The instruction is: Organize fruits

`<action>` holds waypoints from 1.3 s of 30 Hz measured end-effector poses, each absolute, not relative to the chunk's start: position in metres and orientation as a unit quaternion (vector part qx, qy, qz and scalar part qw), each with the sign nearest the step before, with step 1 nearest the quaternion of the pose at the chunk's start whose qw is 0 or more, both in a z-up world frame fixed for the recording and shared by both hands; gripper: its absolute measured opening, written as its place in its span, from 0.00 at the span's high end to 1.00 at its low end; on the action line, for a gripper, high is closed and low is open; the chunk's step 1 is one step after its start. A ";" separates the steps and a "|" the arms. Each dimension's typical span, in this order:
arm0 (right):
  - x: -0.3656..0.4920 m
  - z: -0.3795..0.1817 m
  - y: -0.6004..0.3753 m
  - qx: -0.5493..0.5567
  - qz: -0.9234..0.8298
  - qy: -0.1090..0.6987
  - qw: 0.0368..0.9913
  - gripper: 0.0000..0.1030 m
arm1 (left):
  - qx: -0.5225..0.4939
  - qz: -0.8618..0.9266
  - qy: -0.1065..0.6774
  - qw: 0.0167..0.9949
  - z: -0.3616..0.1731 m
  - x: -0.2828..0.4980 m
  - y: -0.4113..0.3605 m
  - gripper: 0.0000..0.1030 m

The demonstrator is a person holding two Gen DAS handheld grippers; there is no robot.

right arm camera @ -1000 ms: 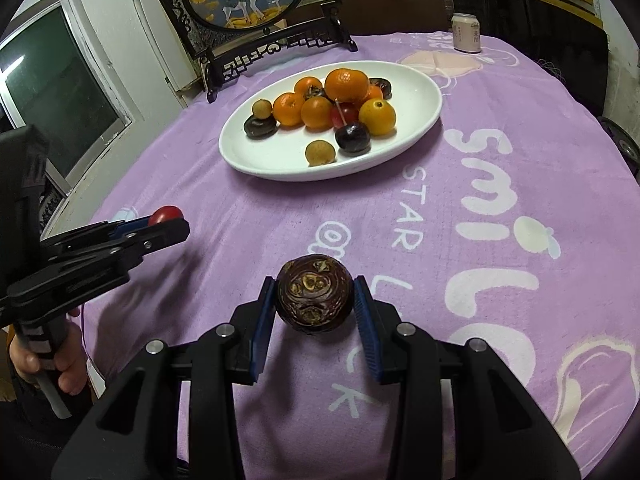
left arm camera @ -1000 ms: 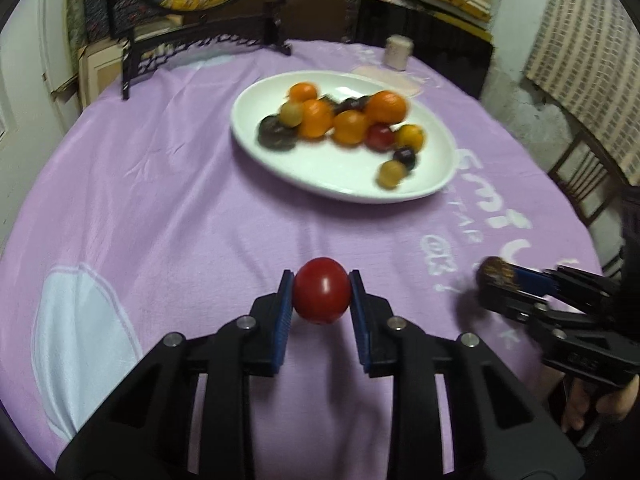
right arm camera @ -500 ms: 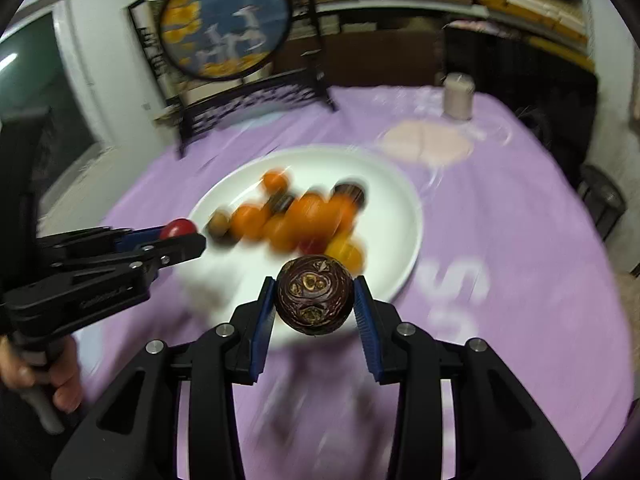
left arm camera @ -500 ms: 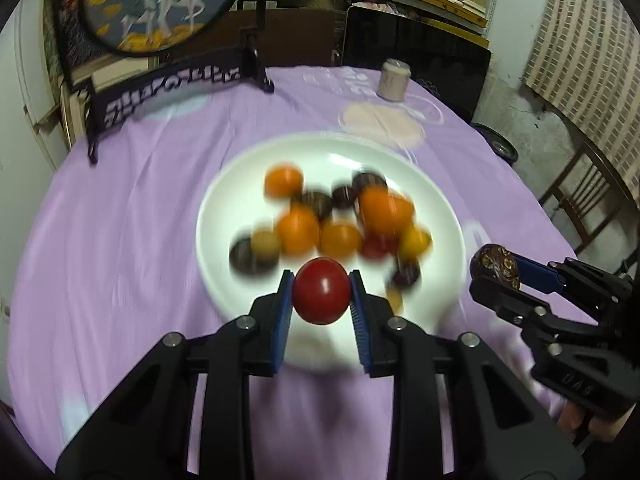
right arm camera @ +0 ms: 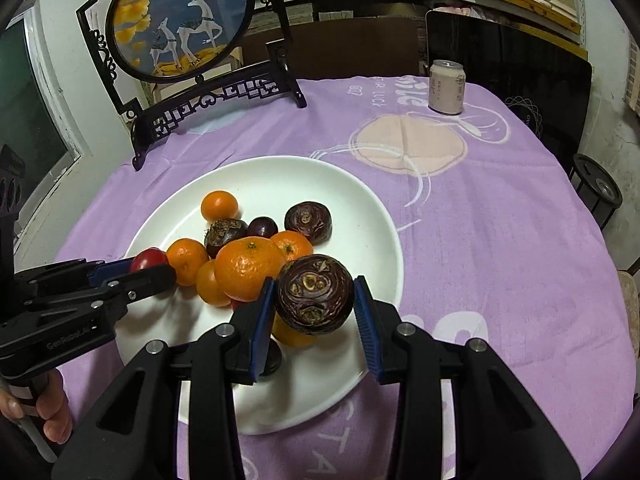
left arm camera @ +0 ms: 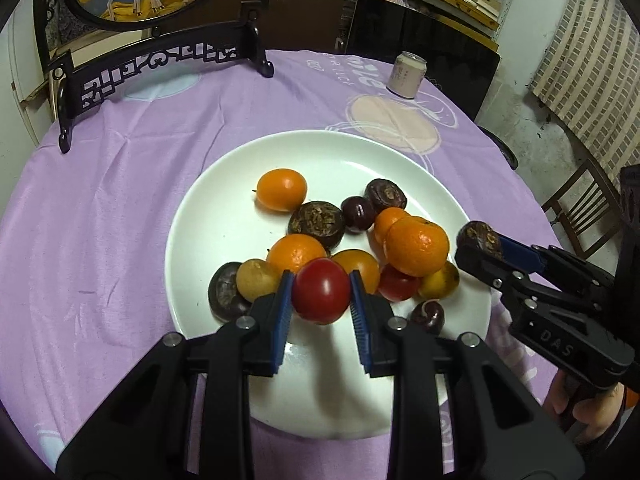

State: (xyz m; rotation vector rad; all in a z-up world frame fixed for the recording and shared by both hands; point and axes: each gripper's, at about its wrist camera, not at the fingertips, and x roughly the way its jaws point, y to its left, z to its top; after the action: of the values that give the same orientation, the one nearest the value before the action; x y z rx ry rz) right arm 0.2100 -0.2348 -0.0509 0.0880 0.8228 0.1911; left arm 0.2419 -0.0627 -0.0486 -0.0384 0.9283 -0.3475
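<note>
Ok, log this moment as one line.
left gripper: shut on red tomato | right gripper: shut on water chestnut | both over white plate

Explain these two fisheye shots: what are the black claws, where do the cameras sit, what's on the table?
No robot: a person holds two hand-held two-finger grippers, each with a camera looking along its fingers. The left wrist view shows the left gripper shut on a round red tomato. The right wrist view shows the right gripper shut on a dark brown wrinkled round fruit. Each gripper also appears in the other's view. Both hover over a white oval plate of oranges and dark fruits, on a purple tablecloth. Behind stand a pale drink can and a black-framed deer screen.
</note>
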 end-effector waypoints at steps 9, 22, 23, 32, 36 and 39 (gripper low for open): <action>0.199 -0.043 -0.245 0.029 0.039 0.349 0.936 0.41 | -0.017 -0.156 0.421 0.893 -0.044 0.229 -0.055 0.47; 0.188 -0.054 -0.243 0.033 0.049 0.353 0.934 0.42 | -0.018 -0.127 0.409 0.904 -0.044 0.229 -0.043 0.46; 0.186 -0.055 -0.239 0.028 0.052 0.352 0.934 0.42 | -0.019 -0.127 0.408 0.904 -0.044 0.228 -0.043 0.45; 0.119 -0.044 -0.217 0.029 0.105 0.377 0.920 0.41 | -0.049 -0.107 0.375 0.920 -0.030 0.138 -0.021 0.07; 0.086 -0.045 -0.209 0.034 0.100 0.393 0.914 0.40 | -0.046 -0.099 0.370 0.922 -0.022 0.098 -0.017 0.02; 0.068 -0.052 -0.201 0.002 0.069 0.397 0.915 0.09 | -0.040 -0.096 0.365 0.925 -0.018 0.074 -0.018 0.02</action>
State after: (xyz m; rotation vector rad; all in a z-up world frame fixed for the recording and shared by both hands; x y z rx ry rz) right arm 0.0683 -0.2014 -0.0518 0.0050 0.8166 0.1416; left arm 0.0741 -0.0176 -0.0176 -0.0816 0.7484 -0.1959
